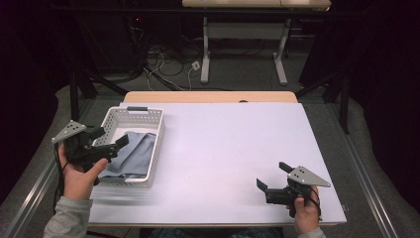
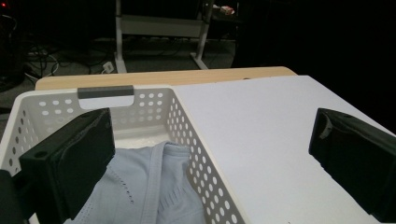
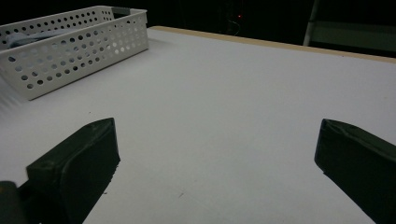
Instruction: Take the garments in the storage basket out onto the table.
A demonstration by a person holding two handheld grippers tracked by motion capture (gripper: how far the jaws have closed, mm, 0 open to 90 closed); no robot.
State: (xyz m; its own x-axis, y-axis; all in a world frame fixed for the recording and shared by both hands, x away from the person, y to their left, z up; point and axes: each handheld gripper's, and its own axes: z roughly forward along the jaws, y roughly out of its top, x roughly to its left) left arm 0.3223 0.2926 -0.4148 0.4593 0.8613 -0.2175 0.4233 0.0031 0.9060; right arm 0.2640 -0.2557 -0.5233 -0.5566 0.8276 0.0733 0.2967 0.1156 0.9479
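Observation:
A white perforated basket [image 1: 154, 148] [image 2: 187, 116] [image 3: 93, 39] stands at the table's left side, with a pale blue cloth [image 1: 136, 152] [image 2: 154, 186] bunched inside it. My left gripper [image 1: 110, 140] [image 2: 210, 158] hovers open over the basket's near left part, one jaw above the cloth and the other out over the table. My right gripper [image 1: 273, 176] [image 3: 215, 158] is open low over the white table [image 1: 233, 148] near its front right corner, with nothing between its jaws.
The white tabletop [image 3: 224, 93] has a wooden strip [image 1: 210, 96] along its far edge. Beyond it are a desk frame [image 1: 242, 44] and cables [image 1: 168, 62] on the floor. Dark surroundings flank both sides.

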